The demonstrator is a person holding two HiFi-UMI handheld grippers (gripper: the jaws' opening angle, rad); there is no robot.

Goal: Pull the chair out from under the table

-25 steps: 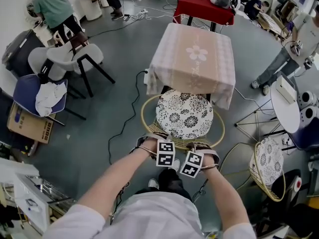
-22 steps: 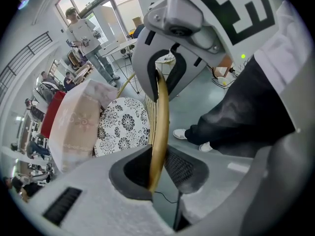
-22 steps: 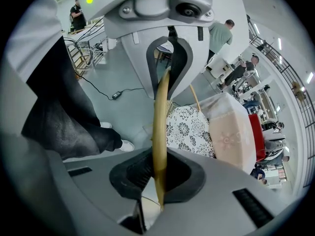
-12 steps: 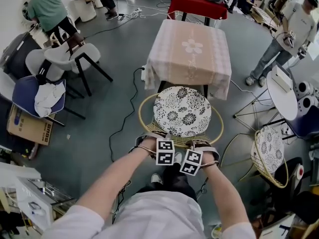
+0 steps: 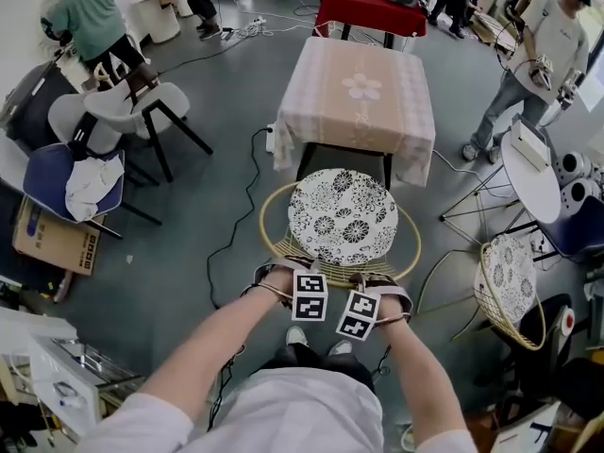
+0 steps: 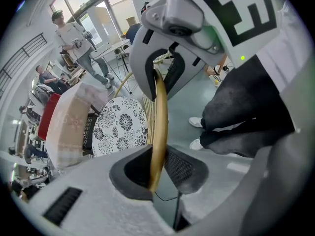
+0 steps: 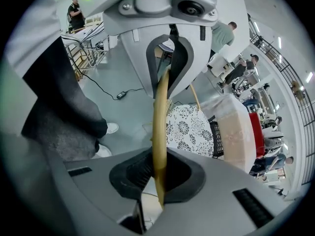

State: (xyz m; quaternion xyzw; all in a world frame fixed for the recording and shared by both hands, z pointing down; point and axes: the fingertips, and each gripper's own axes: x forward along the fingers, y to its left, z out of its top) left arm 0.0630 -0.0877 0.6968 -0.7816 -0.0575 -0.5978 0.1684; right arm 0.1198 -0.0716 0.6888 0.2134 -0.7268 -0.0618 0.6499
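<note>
**Grippers.** Left gripper (image 6: 156,175) and right gripper (image 7: 158,175): we record both clamped on the chair rim (image 5: 267,242), side by side at its near arc, the jaws narrow with the bar pinched between the ribbed dark pads. Both point steeply down.

**Chair (image 5: 406,243).** It stands on the grey floor directly in front of the table (image 5: 354,102). Only the far edge of the seat lies close to the hem of the cloth, so we judge it almost fully out.

**Step in hand.** Drawing the chair back toward the person. We advise an even, level pull from both grippers so the round frame does not swivel. The clamp should stay firm, since the bar looks smooth and could slide through the pads. We would also watch the black cable (image 5: 238,217) near the left of the chair, and the person's shoes close behind it.

**Materials.**
- Rim: a pale golden cane hoop, round in section and glossy, with woven wicker below it.
- Cushion (image 5: 342,217): a round, soft pad printed with black flowers on white.
- Table: square, draped in a pinkish checked cloth with a single white flower motif.
- Neighbouring wicker chair (image 5: 505,300): same make, well apart at the right.
</note>
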